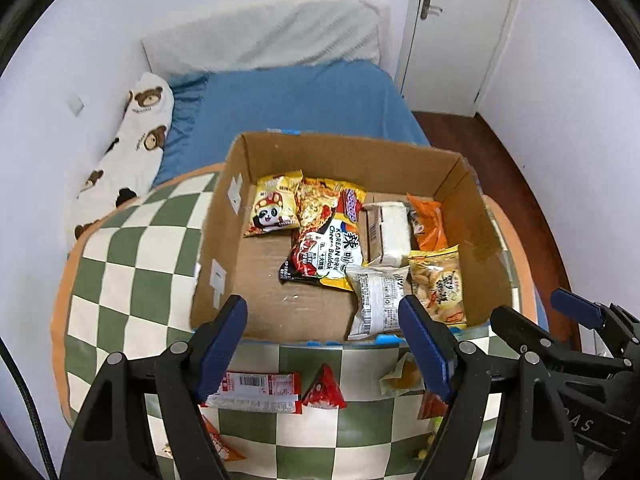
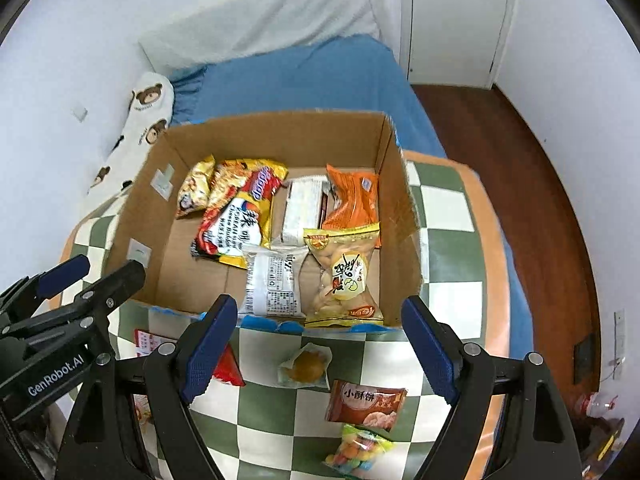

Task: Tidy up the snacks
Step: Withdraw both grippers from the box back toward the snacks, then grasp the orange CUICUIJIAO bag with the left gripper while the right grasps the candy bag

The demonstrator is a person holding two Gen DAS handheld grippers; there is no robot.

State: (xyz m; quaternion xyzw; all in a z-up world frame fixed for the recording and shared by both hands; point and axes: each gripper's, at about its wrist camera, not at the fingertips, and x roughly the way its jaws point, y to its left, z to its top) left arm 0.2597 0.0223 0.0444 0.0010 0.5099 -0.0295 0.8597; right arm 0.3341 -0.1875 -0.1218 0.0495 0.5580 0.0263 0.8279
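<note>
A cardboard box (image 1: 476, 216) (image 2: 396, 184) stands on a green-and-white checkered cushion (image 1: 120, 280) (image 2: 444, 240). It holds several snack packets, among them a Korean noodle pack (image 1: 328, 248) (image 2: 236, 228), a white packet (image 1: 376, 304) (image 2: 272, 280) and a yellow cracker bag (image 1: 440, 284) (image 2: 344, 276). Loose snacks lie before the box: a red barcode packet (image 1: 260, 390), a red triangle packet (image 1: 324, 390), a round pastry (image 2: 306, 366), a brown biscuit pack (image 2: 366, 402) and a candy bag (image 2: 360, 448). My left gripper (image 1: 324, 352) is open and empty over them. My right gripper (image 2: 320, 344) is open and empty above the pastry.
The cushion lies on a bed with a blue sheet (image 1: 304, 100) (image 2: 304, 76). A bear-print pillow (image 1: 132, 152) lies along the left wall. A white door (image 1: 460, 20) and dark wooden floor (image 2: 532, 184) are at the right.
</note>
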